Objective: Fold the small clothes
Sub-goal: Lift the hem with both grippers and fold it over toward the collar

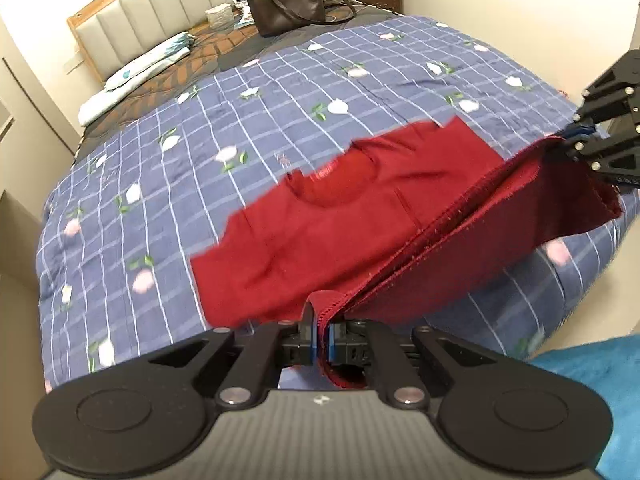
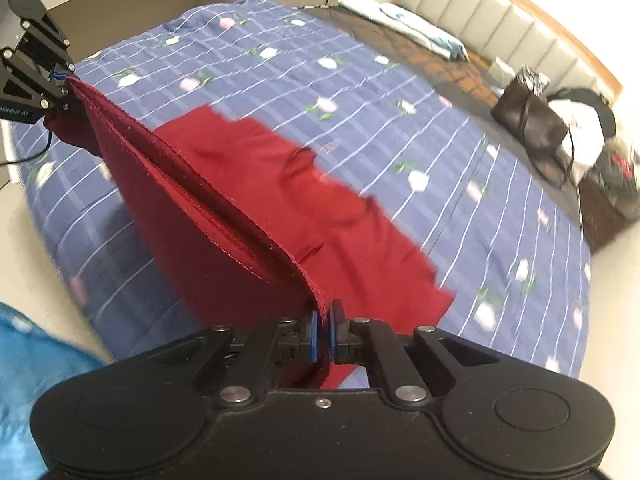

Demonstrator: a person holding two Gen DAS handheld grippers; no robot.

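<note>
- L gripper (image 1: 320, 334): clamped on one hem corner of red shirt (image 1: 304, 232); cloth pinched between the blue pads, a tail hanging below.
- R gripper (image 2: 322, 330): likewise shut on the other hem corner; seen from L view off to the right, hem edge stretched taut between the two.
- Shirt: hem end lifted, doubled layers visible along the stitched edge; collar and sleeves lying ahead of both grippers on the blue checked quilt (image 1: 280, 92), near the bed's foot edge.
- Step, by judgement: carrying hem fwd toward collar for a halfway fold.
- Risks:
  - Lower layer sags under the R side; could drop off bed edge or fold crooked if grippers travel unevenly.
  - Thin pinch at corners; a tug apart could slip the hem out.
  - Motion blur on far sleeves, so lie of the fabric there unclear; wrinkles may get trapped under the fold.
- Handbag (image 1: 286, 8) far ahead by headboard, well apart; no interference expected.
</note>
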